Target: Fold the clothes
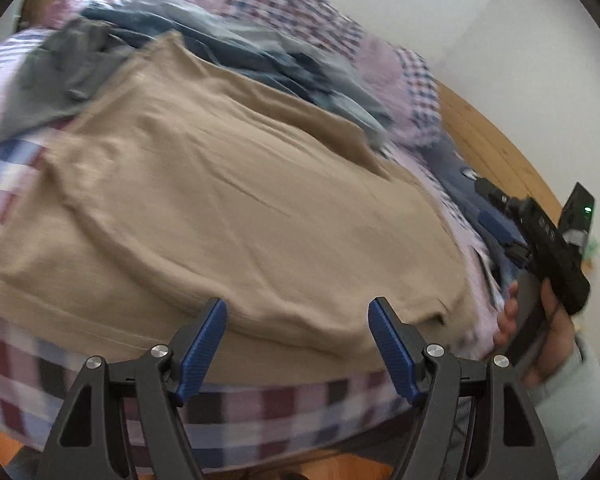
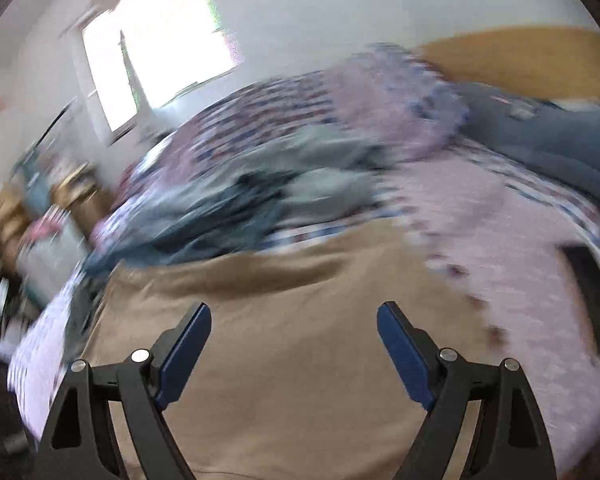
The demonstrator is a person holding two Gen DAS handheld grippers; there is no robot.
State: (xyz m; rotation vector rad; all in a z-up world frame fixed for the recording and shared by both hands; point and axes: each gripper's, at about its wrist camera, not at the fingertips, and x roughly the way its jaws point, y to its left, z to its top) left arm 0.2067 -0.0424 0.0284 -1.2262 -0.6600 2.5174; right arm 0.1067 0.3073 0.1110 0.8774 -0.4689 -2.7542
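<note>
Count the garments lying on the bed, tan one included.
At least 3: tan garment spread flat in front; grey garment at its far-left corner; blue-grey pile behind it, possibly several pieces. A dark item by the headboard is unclear.

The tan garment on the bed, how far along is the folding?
Done: the tan garment lies spread fairly flat on the checked bedspread, with no clear fold in it yet. In hand: nothing; the left claw and right claw are both open and empty above it. Left: folding it, then the blue-grey pile behind.
</note>
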